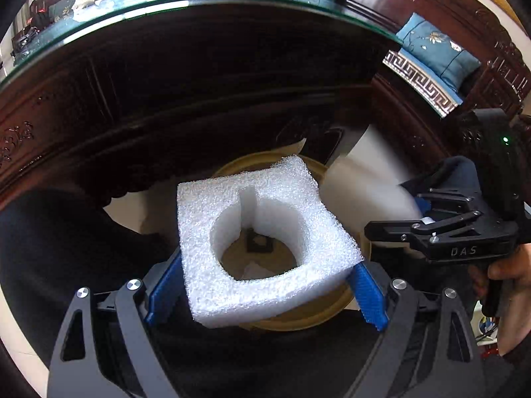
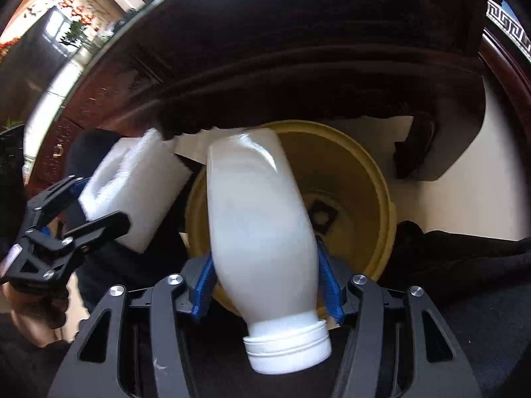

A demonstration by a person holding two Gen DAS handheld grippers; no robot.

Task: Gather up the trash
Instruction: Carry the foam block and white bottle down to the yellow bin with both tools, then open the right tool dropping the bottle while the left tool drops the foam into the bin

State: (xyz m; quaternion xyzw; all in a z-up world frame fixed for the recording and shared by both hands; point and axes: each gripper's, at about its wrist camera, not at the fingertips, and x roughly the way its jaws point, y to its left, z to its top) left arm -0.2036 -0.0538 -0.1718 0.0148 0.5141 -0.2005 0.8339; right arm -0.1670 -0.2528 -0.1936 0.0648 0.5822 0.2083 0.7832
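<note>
A square white foam block (image 1: pixel 252 285) with a round hole sits between the blue pads of my left gripper (image 1: pixel 268 267), which is shut on its two sides. It hangs over a round yellow bin (image 1: pixel 298 323) on the floor. In the right wrist view a white plastic bottle (image 2: pixel 259 232), cap towards the camera, lies blurred between the fingers of my right gripper (image 2: pixel 264 255). Those jaws stand wide, with a thin gap at the right pad (image 2: pixel 328 285). The bottle is above the bin (image 2: pixel 388 219), whose bottom holds a small dark scrap. The foam block (image 2: pixel 132 192) shows at left.
A dark carved wooden table (image 1: pixel 199 83) with a glass top overhangs the bin from behind. One table leg (image 2: pixel 415 152) stands right of the bin. Pale floor (image 2: pixel 464 182) lies to the right. A hand (image 1: pixel 511 272) holds the right gripper's handle. Dark cloth (image 2: pixel 464 265) borders the bin.
</note>
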